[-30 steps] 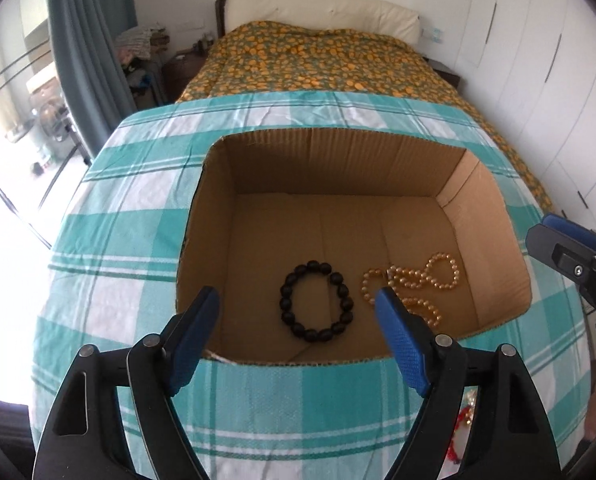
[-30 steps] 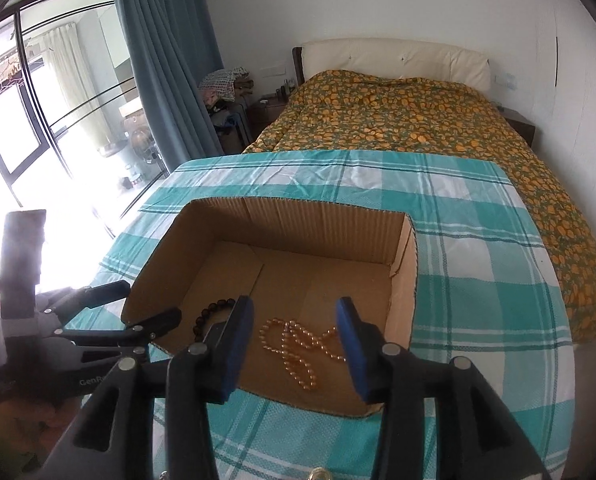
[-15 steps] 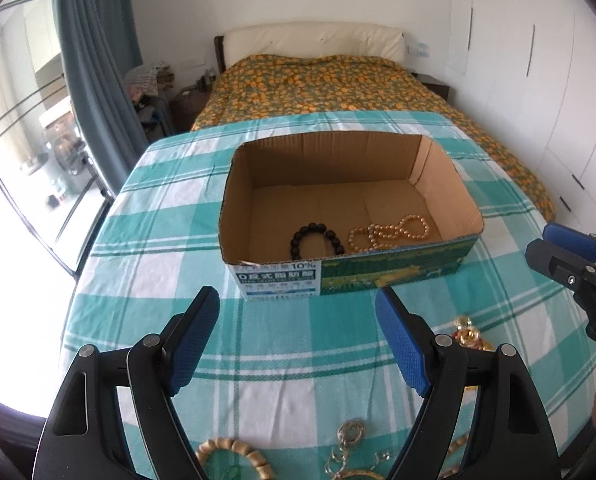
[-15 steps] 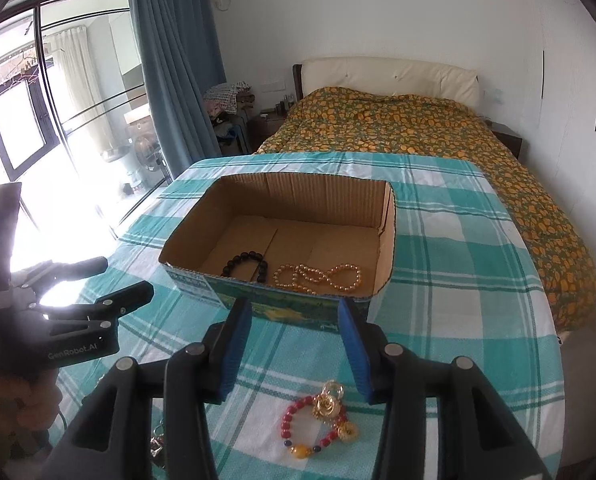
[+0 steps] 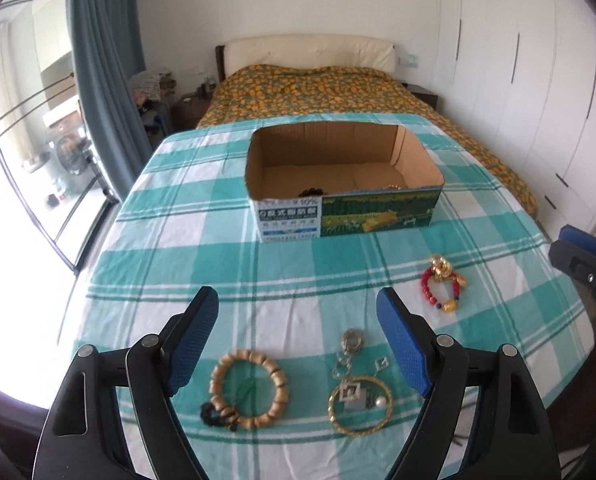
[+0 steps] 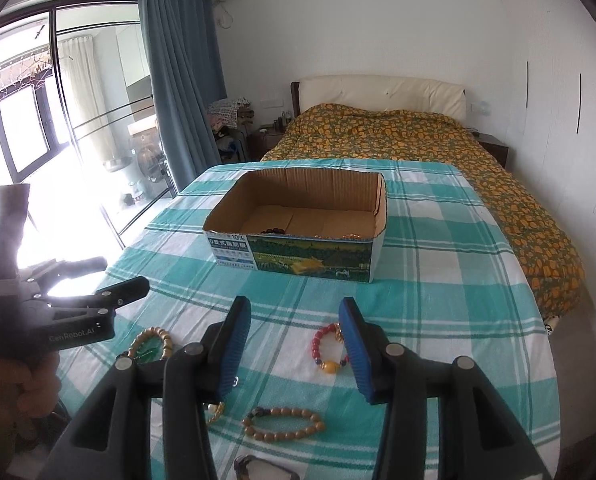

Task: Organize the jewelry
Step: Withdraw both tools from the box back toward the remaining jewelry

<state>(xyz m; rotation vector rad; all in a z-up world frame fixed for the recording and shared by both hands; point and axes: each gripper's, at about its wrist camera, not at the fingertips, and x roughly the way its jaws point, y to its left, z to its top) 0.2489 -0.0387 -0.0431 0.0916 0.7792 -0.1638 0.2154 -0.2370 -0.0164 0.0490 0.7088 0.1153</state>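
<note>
An open cardboard box (image 5: 340, 216) (image 6: 298, 254) stands mid-table with a black bead bracelet (image 5: 312, 191) and pearl strand (image 6: 352, 236) barely showing inside. On the cloth near me lie a wooden bead bracelet (image 5: 250, 390) (image 6: 152, 342), a gold bangle with chain pieces (image 5: 360, 400), a red bead bracelet with gold charms (image 5: 442, 284) (image 6: 330, 350), and a tan bead bracelet (image 6: 284, 424). My left gripper (image 5: 298, 340) is open and empty above the wooden bracelet and bangle. My right gripper (image 6: 294, 344) is open and empty beside the red bracelet.
The table has a teal and white checked cloth (image 5: 178, 232). A bed with an orange-patterned cover (image 5: 318, 92) stands behind it. Blue curtains and glass doors (image 6: 98, 120) are at the left, white wardrobes (image 5: 538, 100) at the right. A dark object (image 6: 258, 466) lies at the table's near edge.
Both grippers have pulled back and away from the box, from over its inside to the near part of the table. Loose jewelry on the cloth has come into view. Both stayed open.
</note>
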